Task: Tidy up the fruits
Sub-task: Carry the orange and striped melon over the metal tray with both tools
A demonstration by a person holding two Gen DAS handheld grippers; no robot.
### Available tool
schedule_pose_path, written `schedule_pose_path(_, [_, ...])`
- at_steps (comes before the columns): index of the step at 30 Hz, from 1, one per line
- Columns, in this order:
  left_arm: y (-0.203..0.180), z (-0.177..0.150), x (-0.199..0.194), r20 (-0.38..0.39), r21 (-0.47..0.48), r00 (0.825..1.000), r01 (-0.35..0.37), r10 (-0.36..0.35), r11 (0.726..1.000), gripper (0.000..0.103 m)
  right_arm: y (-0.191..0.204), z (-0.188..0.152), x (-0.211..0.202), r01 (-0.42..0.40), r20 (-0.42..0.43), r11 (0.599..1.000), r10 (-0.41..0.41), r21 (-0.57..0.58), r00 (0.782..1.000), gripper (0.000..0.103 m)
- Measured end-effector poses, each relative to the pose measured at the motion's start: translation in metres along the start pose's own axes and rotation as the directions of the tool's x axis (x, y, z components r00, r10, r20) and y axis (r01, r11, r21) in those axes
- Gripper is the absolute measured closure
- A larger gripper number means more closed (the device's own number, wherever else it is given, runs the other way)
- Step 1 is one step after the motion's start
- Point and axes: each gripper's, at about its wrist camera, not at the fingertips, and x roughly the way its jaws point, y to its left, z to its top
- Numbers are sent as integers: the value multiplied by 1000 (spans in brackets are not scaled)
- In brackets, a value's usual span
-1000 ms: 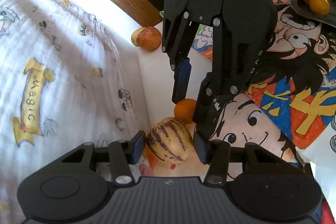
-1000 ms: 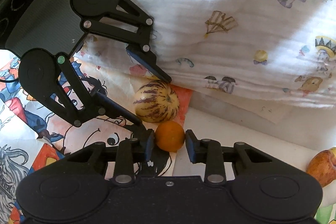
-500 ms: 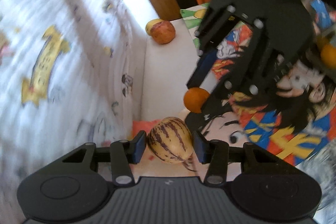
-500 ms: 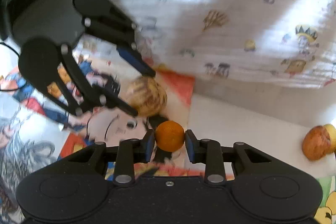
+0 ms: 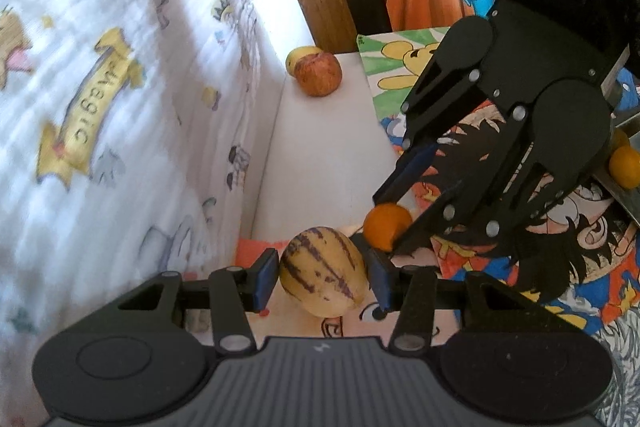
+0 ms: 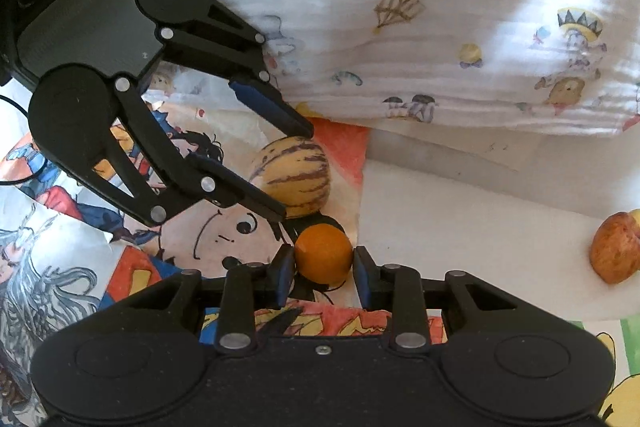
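My left gripper [image 5: 323, 279] is shut on a yellow melon with purple stripes [image 5: 323, 273], held just above the cartoon-print cloth. The melon also shows in the right wrist view [image 6: 294, 179], between the left gripper's fingers [image 6: 280, 115]. My right gripper [image 6: 323, 269] is shut on a small orange [image 6: 323, 254], right in front of the melon. In the left wrist view the orange [image 5: 385, 227] sits between the right gripper's fingertips [image 5: 400, 183].
A reddish apple [image 5: 319, 79] and a yellow fruit [image 5: 302, 54] lie at the far end of the white surface; the apple shows at the right edge of the right wrist view [image 6: 616, 253]. A metal tray [image 5: 628, 195] with oranges [image 5: 624, 167] is at the right. A printed white blanket [image 5: 100, 107] lies left.
Both grippers have lifted and shifted with their fruits held. The view has swung, so the apple and the tray now sit differently in the frames.
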Motion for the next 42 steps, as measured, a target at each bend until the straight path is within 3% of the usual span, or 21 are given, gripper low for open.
schedule_pose_path(6, [-2, -1, 2, 24, 35, 1000, 1, -2, 999, 51, -3, -5, -3, 14, 0, 1000, -14, 17, 1000, 70])
schedule_pose_path(12, [2, -10, -11, 17, -50, 1000, 0, 1, 999, 52, 5, -2, -21, 40, 21, 998, -40, 45, 999, 70])
schedule_pose_path(19, [11, -12, -37, 47, -232, 998, 41, -31, 972, 53, 25, 2, -68, 81, 45, 994, -84, 67, 995, 70])
schedule_pose_path(26, [-15, 3, -90, 139, -224, 989, 74, -44, 972, 53, 57, -6, -132, 149, 46, 985, -153, 84, 987, 70])
schedule_pose_path(37, [-78, 33, -161, 263, -187, 958, 163, -111, 969, 53, 126, -39, -229, 287, 83, 945, -302, 160, 950, 70])
schedule_pose_path(42, [-107, 37, -180, 306, -206, 941, 211, -142, 955, 53, 149, -59, -261, 367, 79, 901, -393, 232, 916, 70])
